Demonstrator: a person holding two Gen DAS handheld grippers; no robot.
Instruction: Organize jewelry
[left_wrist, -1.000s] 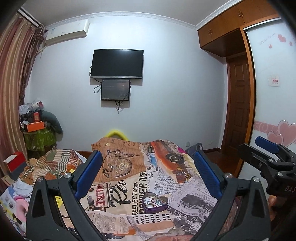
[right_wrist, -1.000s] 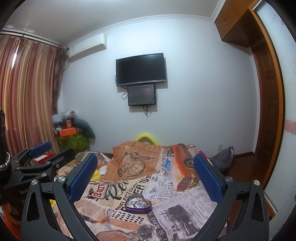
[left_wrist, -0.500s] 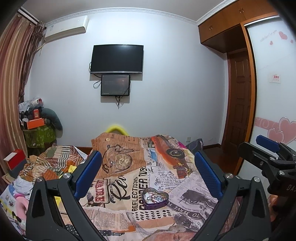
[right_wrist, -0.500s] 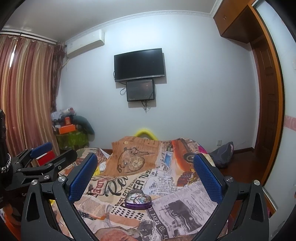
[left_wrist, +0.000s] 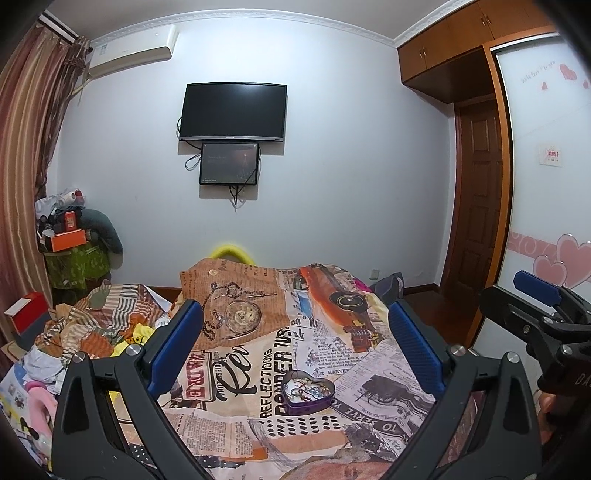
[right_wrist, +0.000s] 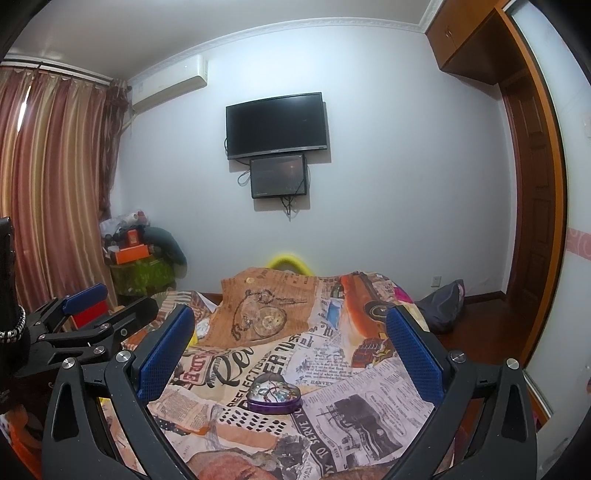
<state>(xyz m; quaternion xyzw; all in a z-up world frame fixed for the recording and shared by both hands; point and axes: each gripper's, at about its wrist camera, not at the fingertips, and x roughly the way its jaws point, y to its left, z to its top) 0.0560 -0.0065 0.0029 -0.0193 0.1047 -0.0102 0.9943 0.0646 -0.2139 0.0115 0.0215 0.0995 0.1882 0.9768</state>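
Left tool (left_wrist: 295, 334): blue pads spread wide, nothing between them; held above the bed (left_wrist: 332, 347), aimed at the far wall rather than down at the tin (a hovering pose, as I judge it, that commits to no grasp).
Tin (left_wrist: 307, 392): heart-shaped, purple-walled, no lid on it; it sits on the newsprint quilt near the foot end, low in both views and roughly between each tool's pads. It is well below them and touches neither.
Jewelry (left_wrist: 308, 387): a small tangle of chains and rings lies inside the tin; I see no loose pieces on the quilt (the pocket watch there is only printed). This could be a sorted tin or one waiting to be sorted; I can't tell.
Right tool (right_wrist: 290, 341): also spread wide and empty, level beside the left one, touching nothing.
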